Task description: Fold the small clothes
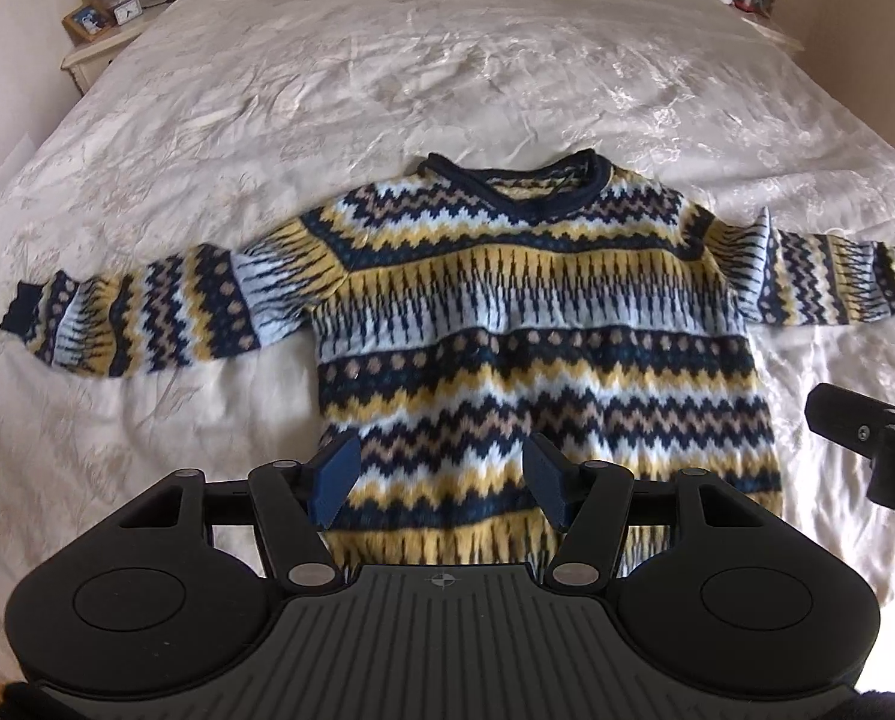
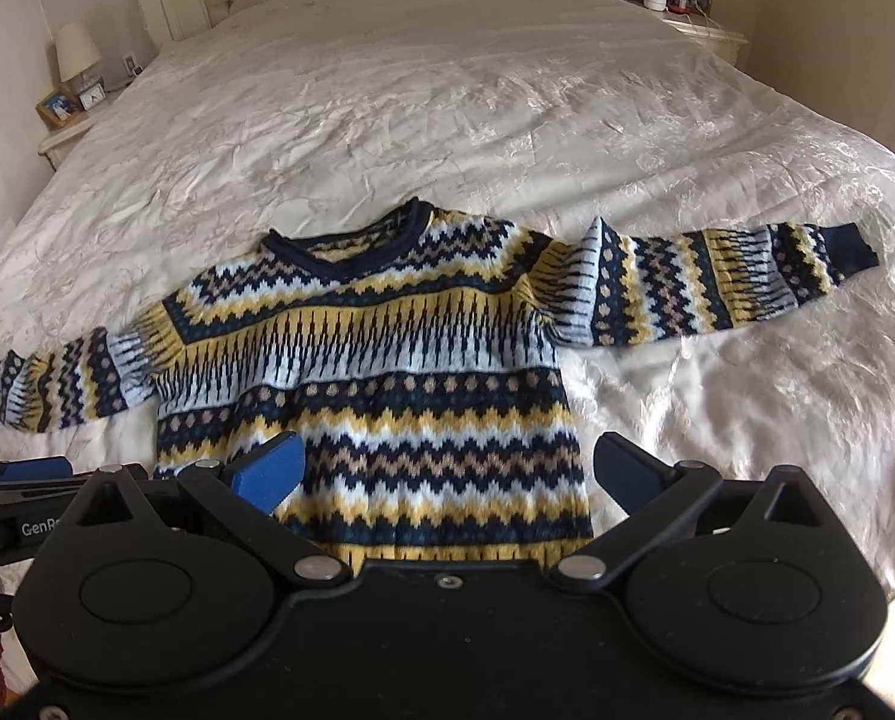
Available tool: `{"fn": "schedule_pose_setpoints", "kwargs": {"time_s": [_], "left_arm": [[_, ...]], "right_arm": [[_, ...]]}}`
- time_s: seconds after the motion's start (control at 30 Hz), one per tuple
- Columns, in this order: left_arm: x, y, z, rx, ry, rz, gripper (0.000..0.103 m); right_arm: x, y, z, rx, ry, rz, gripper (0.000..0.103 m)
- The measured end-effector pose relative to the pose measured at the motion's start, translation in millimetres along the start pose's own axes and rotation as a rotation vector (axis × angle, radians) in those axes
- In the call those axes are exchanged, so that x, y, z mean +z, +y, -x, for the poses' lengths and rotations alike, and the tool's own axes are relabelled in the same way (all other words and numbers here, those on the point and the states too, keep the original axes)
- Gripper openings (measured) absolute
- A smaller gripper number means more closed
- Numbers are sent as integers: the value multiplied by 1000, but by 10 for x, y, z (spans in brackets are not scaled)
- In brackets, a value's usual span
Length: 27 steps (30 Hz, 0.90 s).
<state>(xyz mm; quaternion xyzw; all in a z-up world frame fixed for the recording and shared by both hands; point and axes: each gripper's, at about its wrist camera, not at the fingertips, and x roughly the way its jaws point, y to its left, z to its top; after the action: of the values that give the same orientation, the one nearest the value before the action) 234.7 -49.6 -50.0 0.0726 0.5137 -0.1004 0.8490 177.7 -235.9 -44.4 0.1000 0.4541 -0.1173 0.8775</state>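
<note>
Bed (image 1: 387, 60), sweater (image 1: 507, 312) flat.

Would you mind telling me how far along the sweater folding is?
Done: the sweater lies flat, front up, on the bed, with both sleeves spread out. In hand: nothing; the left gripper and right gripper hover open over its hem. Left: every fold, since the sleeves and body are not yet turned in.

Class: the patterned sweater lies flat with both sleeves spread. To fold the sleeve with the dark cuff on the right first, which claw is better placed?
Probably the right claw: open over the sweater hem, nearer that sleeve; the left claw sits farther left.
</note>
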Motion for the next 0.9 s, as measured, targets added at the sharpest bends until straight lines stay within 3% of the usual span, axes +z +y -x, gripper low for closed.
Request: {"fn": "schedule_pose_setpoints", "kwargs": {"time_s": [0.17, 0.27, 0.37, 0.47, 0.57, 0.9], "left_arm": [[85, -113, -43, 27, 6, 21, 59], [141, -186, -28, 62, 1, 57, 58], [195, -286, 5, 108, 3, 113, 58], [245, -431, -6, 133, 9, 145, 58], [286, -597, -38, 139, 25, 179, 56], [391, -1110, -3, 161, -12, 196, 55]], "right_arm": [[140, -284, -150, 76, -11, -29, 87], [256, -541, -306, 106, 5, -48, 83], [386, -827, -462, 115, 15, -31, 70], [532, -1152, -610, 108, 14, -15, 69], [694, -1512, -756, 88, 13, 0, 62], [1220, -2693, -1143, -24, 8, 36, 62]]}}
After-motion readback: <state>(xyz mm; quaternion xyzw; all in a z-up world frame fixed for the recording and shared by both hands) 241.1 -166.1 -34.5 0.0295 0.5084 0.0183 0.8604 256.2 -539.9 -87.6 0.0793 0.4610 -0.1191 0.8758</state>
